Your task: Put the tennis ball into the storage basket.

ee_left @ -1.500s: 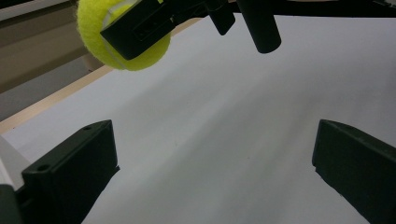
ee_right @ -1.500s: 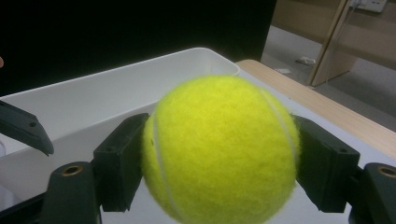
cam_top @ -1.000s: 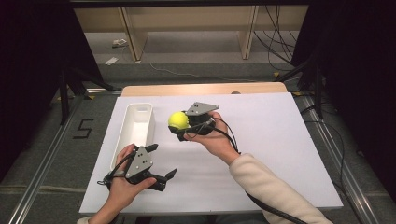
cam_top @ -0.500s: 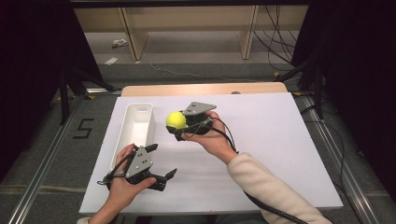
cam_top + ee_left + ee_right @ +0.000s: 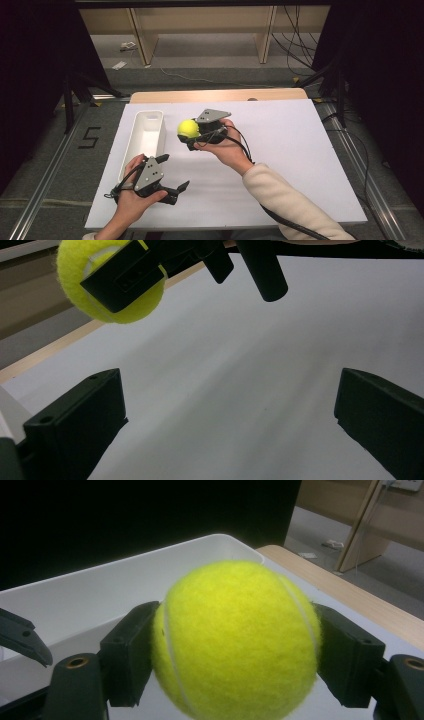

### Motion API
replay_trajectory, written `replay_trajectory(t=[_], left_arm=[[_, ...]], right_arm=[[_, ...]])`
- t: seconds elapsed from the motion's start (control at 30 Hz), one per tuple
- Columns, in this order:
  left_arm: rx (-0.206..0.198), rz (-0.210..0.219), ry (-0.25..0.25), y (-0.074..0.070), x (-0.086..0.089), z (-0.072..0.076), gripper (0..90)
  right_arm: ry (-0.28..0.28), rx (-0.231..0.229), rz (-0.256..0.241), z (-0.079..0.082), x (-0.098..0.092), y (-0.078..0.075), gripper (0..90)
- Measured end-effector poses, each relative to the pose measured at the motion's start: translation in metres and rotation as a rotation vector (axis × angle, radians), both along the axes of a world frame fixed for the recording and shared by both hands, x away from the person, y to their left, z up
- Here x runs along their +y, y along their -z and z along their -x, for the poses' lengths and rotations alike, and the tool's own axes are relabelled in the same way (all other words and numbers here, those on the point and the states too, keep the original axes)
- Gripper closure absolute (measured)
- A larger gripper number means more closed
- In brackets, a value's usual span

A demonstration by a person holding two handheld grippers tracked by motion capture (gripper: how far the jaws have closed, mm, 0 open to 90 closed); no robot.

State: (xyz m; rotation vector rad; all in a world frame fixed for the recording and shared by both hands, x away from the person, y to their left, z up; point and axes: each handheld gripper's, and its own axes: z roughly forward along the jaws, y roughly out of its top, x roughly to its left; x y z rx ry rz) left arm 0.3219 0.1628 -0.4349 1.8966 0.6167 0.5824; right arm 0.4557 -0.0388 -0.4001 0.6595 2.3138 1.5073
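There is one ball (image 5: 188, 128), one tray (image 5: 145, 140) and two grippers. The right gripper (image 5: 192, 136) has its two jaws pressed on the ball from both sides and holds it in the air above the white board (image 5: 280, 150), just beside the right edge of the tray. In the right gripper view the ball (image 5: 235, 637) sits between the black jaws, and the tray (image 5: 100, 595) lies behind it, with nothing inside that I can see.

The left gripper (image 5: 179, 192) rests low near the front edge of the board, its jaws spread wide with nothing between them. In the left gripper view the ball (image 5: 107, 282) appears above, partly covered by a jaw of the other gripper.

Nothing stands between the ball and the tray.

The ball is round, yellow-green and fuzzy, with a pale curved seam. The tray is long, white, smooth plastic with rounded corners. The board is flat and matte, and lies on a wooden table (image 5: 215, 95).
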Motion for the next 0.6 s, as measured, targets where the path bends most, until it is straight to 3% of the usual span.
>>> replay_trajectory(t=[0.6], left_arm=[[-0.001,-0.002,0.001,0.0001,-0.0006,0.0002,0.0]], right_arm=[[-0.010,-0.003,-0.007,-0.0022,0.0084,-0.0052,26.1]])
